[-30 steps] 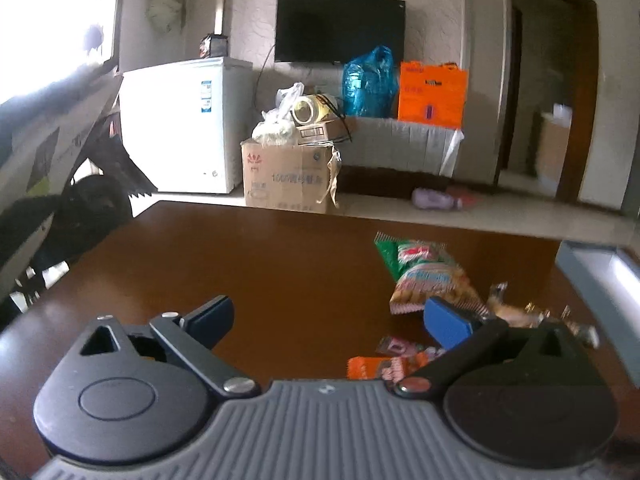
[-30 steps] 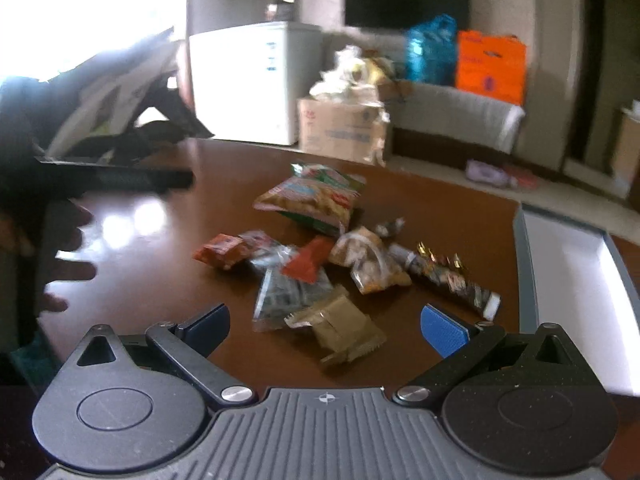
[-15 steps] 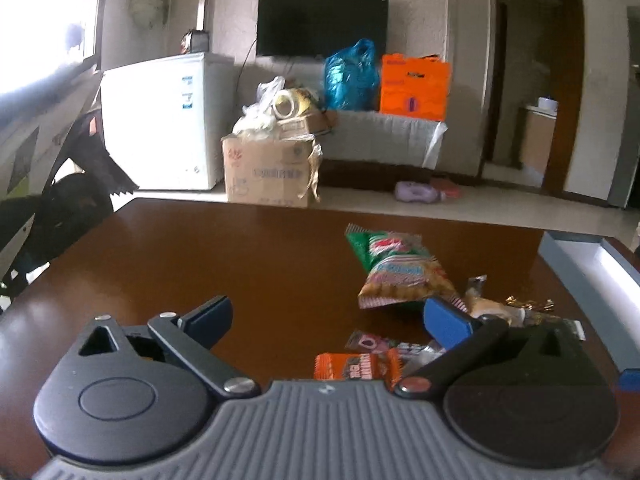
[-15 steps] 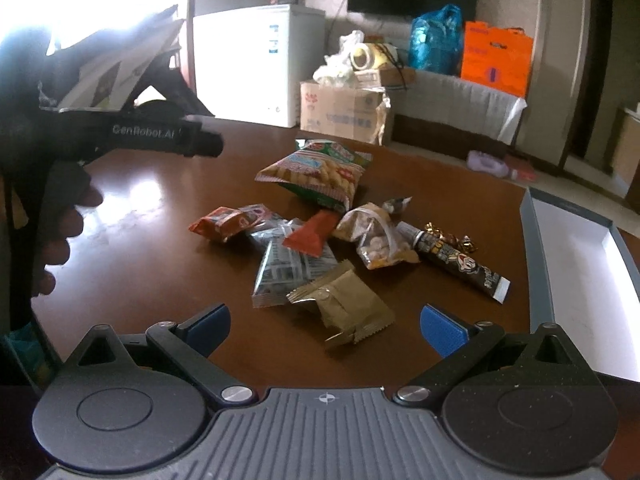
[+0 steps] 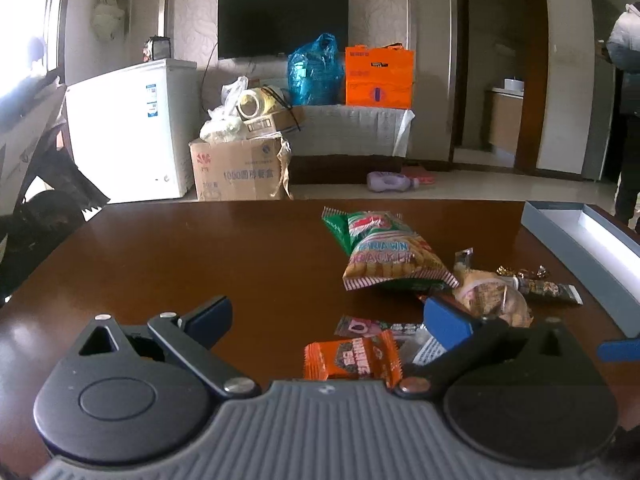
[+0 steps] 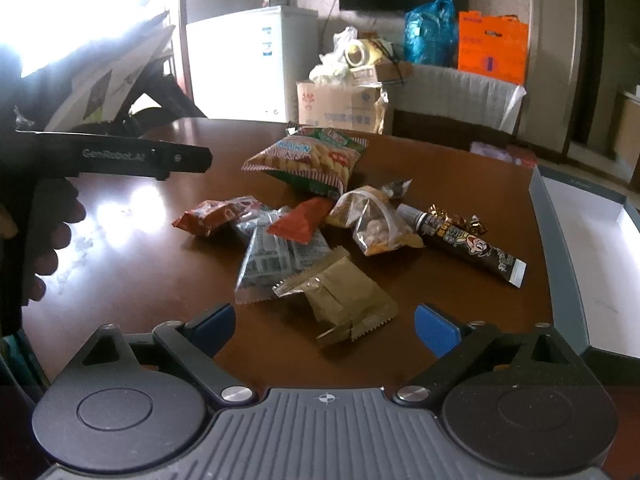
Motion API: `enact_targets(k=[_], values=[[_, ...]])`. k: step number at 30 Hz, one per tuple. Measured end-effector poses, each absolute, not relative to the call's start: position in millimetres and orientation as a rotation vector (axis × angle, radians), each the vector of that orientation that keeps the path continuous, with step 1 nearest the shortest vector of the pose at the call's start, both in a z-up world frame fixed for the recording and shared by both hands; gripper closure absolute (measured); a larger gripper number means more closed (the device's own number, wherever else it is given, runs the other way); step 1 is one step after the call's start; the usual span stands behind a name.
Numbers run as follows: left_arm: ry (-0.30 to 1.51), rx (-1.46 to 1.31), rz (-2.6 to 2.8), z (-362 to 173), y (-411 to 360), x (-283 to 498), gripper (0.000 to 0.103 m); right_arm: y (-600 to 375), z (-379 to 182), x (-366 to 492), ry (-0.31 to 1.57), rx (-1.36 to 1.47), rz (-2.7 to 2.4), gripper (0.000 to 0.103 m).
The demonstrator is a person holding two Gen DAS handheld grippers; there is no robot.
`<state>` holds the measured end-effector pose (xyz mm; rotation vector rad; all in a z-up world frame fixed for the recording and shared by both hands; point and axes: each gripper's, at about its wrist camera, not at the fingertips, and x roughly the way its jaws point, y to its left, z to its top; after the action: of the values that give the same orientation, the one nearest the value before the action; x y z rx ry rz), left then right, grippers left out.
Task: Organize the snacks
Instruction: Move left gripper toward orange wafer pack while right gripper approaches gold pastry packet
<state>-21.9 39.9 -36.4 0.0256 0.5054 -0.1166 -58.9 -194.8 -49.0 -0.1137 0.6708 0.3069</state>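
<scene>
Both grippers have sunk toward the dark brown wooden table (image 6: 132, 248) since a second ago. The right gripper (image 6: 325, 326) stands wide, jaws closing, the crumpled olive-gold foil packet (image 6: 340, 300) between its blue pads untouched. The left gripper (image 5: 326, 318) gapes wide above one orange wrapper (image 5: 352, 360), holding nothing. One long dark tube-shaped snack (image 6: 466, 242) lies slanting toward the table's right edge, beside the grey-walled open box (image 6: 560, 264). One prawn cracker bag (image 6: 304, 158) lies farthest.
</scene>
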Motion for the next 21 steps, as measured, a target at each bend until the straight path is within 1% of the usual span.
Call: enact_targets(k=[3,6,12,17,21], values=[[0.510,0.023,-0.106,-38.9,41.8,-19.8,0.000,-195.7,-49.1,-57.6,0.665,-0.107,0.322,0.008],[0.515,0.014,-0.087,-41.2,40.8,-17.7,0.000,-194.0,-49.6,-56.0,0.674,-0.108,0.329,0.012],[0.509,0.011,-0.020,-43.5,33.3,-17.3,0.000,-191.3,-49.0,-55.9,0.691,-0.107,0.310,0.012],[0.514,0.002,-0.006,-45.0,26.2,-14.8,0.000,-194.8,-40.7,-57.6,0.720,0.020,0.226,0.012],[0.516,0.000,-0.004,-45.2,22.8,-13.8,0.000,-189.4,-32.2,-62.7,0.718,0.028,0.124,0.011]])
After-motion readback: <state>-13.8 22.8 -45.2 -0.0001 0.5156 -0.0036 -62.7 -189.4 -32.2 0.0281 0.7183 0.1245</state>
